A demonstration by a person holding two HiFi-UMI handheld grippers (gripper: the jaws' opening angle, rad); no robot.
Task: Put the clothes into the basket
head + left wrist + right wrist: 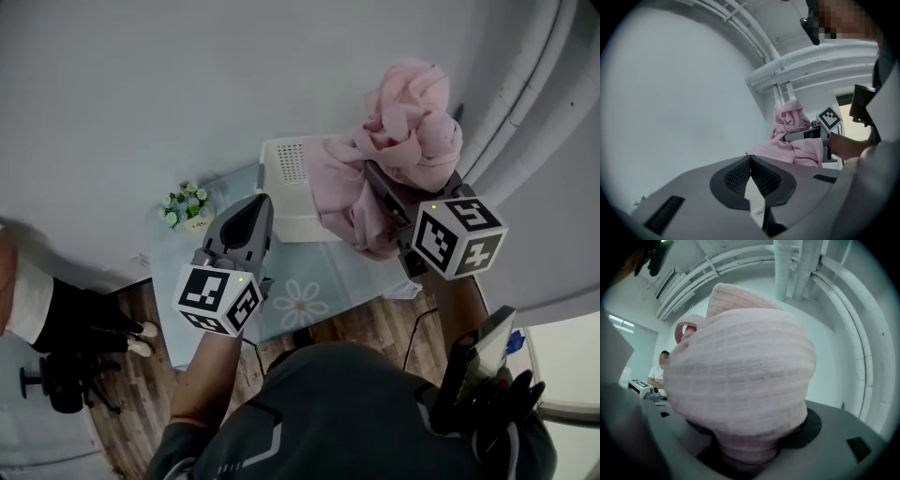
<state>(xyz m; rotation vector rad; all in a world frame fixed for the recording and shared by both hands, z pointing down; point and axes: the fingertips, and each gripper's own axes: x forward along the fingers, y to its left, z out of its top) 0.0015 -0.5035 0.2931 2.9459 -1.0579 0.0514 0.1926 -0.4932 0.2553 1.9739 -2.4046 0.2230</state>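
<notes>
Your right gripper [379, 182] is the busy one here. Its fingers are clamped on a big wad of the pink garment [405, 141], and they sit wide because the bunch is so thick. In the right gripper view the cloth [740, 376] fills nearly everything in front of the jaws. Your right forearm [457, 302] reaches up and away from you, and the garment hangs at the right edge of the white basket [286, 165]. Can't tell whether the fabric touches the rim.

Your left gripper [262, 200] is pinched shut with nothing in it, and the pads [761, 177] meet at the tips. That forearm [208, 375] angles up from the near left and points the gripper at the basket's left side, above the table [309, 302].
</notes>
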